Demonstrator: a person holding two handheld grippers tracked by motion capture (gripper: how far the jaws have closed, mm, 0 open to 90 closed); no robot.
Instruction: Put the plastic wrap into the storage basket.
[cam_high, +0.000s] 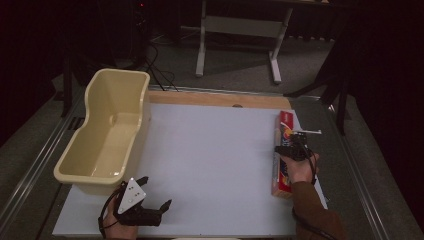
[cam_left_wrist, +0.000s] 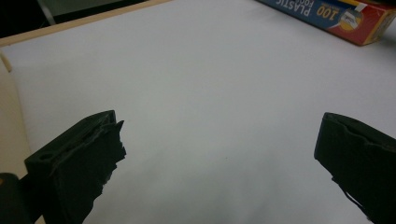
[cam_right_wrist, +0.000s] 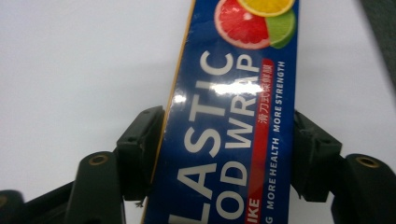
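A long blue and red box of plastic food wrap (cam_high: 285, 127) lies lengthwise along the right edge of the white mat (cam_high: 215, 160). My right gripper (cam_high: 291, 145) reaches down over its middle. In the right gripper view the box (cam_right_wrist: 229, 93) runs between the jaws, and both pads (cam_right_wrist: 142, 149) sit against its long sides, so the gripper (cam_right_wrist: 227, 154) is shut on it. My left gripper (cam_high: 156, 191) rests near the mat's front left, open, with bare mat between its jaws (cam_left_wrist: 219, 140). The far end of the box (cam_left_wrist: 327, 11) shows at the top right of the left gripper view.
A cream plastic tub (cam_high: 120, 74) stands along the mat's left edge, with nothing inside, just beyond my left gripper. A wooden strip (cam_high: 215, 99) borders the mat's far side. A white table frame (cam_high: 240, 30) stands on the floor behind.
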